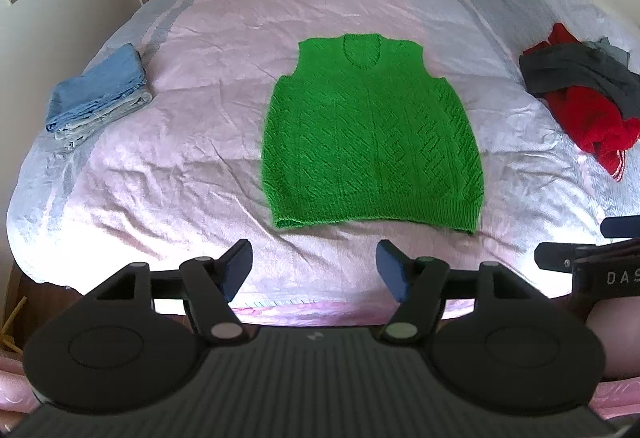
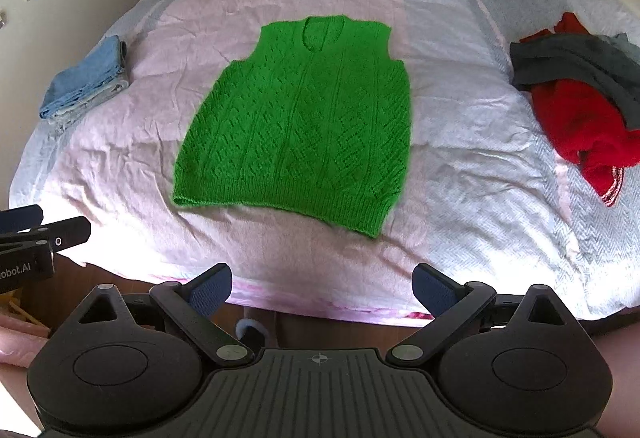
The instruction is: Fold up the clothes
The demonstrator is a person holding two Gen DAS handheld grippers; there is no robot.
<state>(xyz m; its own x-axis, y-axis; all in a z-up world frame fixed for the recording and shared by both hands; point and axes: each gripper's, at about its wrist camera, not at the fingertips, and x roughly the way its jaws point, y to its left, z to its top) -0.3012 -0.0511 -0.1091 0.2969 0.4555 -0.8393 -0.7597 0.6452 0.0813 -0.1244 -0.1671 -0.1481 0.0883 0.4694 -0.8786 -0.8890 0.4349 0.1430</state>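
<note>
From my seat, folded jeans (image 1: 98,91) lie at the bed's (image 1: 180,165) left. The vest (image 1: 372,137) is spread flat mid-bed, hem toward me, handy for folding. A red-and-grey heap (image 1: 584,101) (two garments, perhaps) sits right. Left hand-held gripper (image 1: 316,270) and right hand-held gripper (image 2: 322,288) hover spread, empty.

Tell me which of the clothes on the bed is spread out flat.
The green vest in the middle. The jeans at the left are folded, and the red and grey clothes at the right lie in a heap.
</note>
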